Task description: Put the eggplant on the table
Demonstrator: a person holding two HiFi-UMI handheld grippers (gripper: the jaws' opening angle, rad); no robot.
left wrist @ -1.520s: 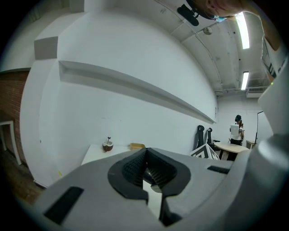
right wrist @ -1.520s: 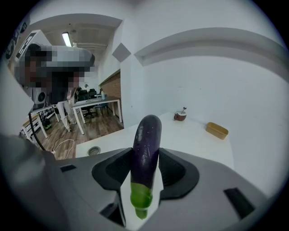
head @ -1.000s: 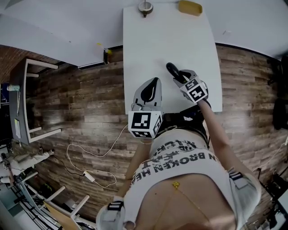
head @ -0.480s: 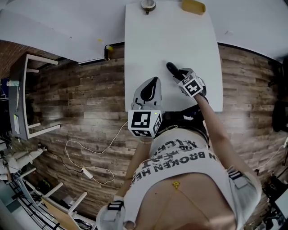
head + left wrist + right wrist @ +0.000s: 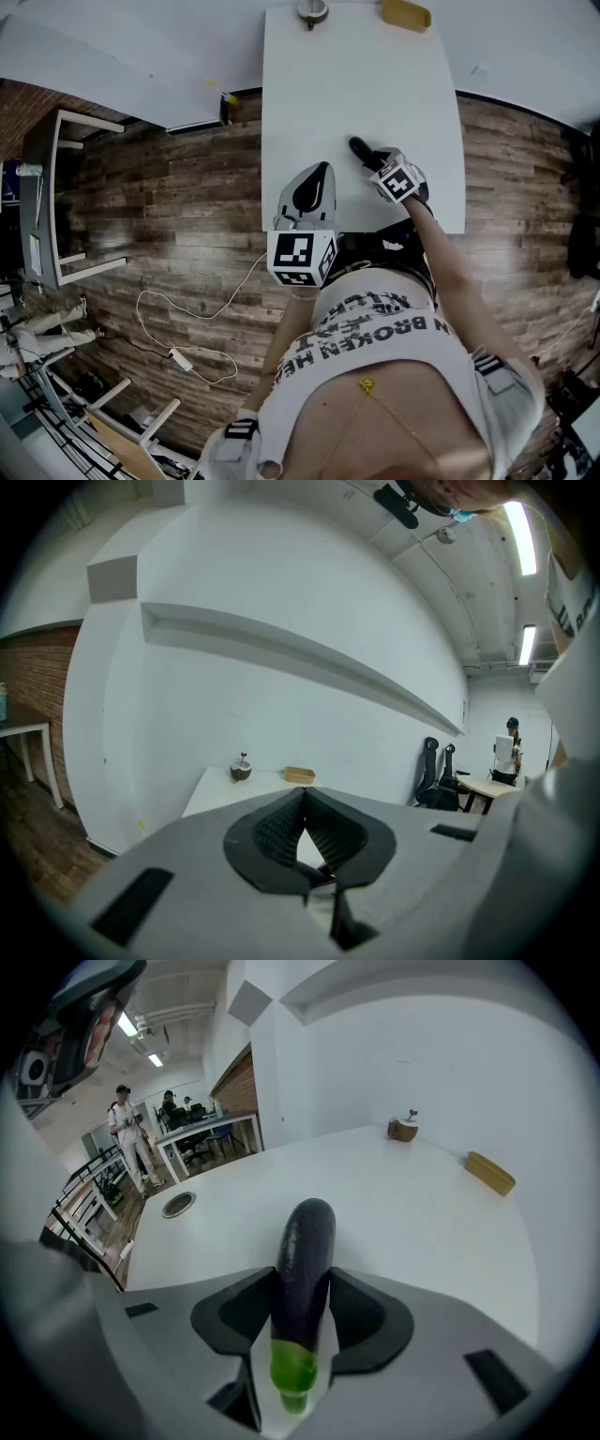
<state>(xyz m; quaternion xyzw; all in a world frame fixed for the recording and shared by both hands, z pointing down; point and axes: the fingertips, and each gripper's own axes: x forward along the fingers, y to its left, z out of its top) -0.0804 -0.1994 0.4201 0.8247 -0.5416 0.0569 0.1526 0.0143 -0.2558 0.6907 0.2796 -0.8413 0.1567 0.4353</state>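
Note:
A dark purple eggplant with a green stem end sits between the jaws of my right gripper, which is shut on it. Its rounded tip points out over the white table. In the head view the eggplant sticks out ahead of the right gripper, low over the table near its front right part. My left gripper hovers at the table's front edge, jaws shut with nothing between them; the left gripper view shows its pads meeting at the tips.
A small brown bowl-like object and a yellow tray stand at the table's far end. A round grommet hole lies in the tabletop. Wooden floor with a cable and a side table lies to the left.
My right gripper has sunk toward the tabletop with the eggplant still in it. The left gripper has stayed put.

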